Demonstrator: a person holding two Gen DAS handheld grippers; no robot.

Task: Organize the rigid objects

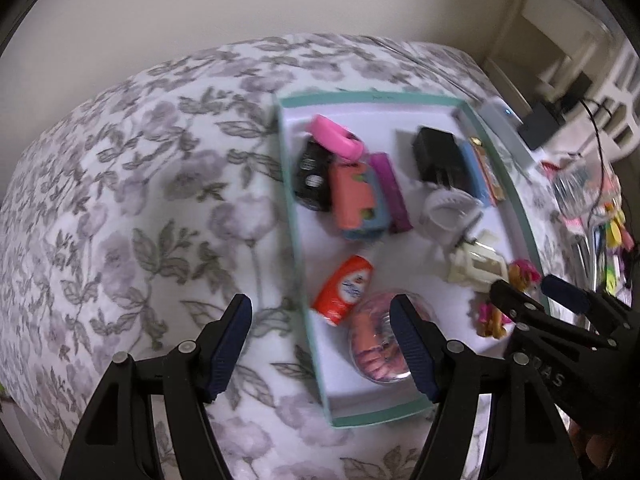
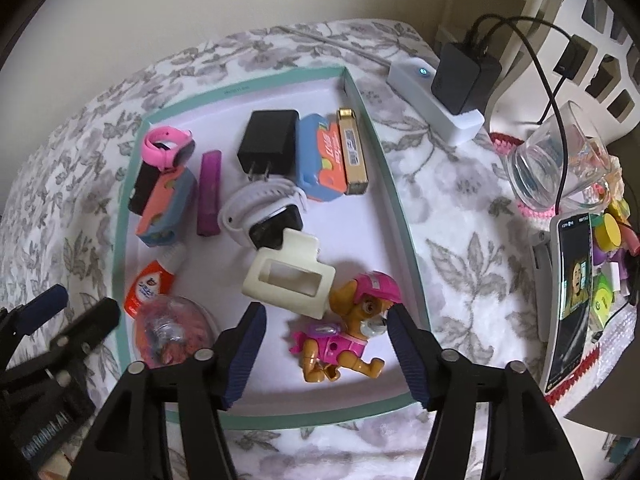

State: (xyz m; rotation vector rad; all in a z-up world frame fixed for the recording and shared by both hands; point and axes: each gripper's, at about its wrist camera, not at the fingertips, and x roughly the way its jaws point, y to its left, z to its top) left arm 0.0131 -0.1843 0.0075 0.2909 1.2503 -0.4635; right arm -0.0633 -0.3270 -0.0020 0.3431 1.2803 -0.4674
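Pup toy [image 2: 344, 324] lies in the teal tray [image 2: 404, 216] directly under my right gripper [image 2: 326, 354], between its wide, empty jaws, long axis slanting across them; left gripper [image 1: 320, 350] hangs wide at the tray's left wall.

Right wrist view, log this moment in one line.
right gripper: open above pink-helmeted toy pup | pup: lying in teal-rimmed tray | left gripper: open, empty

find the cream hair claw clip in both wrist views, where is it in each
Left wrist: cream hair claw clip lies right of centre, near the tray's right wall.
Right wrist: the clip lies at centre, just left of the toy puppy.
Shared landmark: the teal-rimmed tray.
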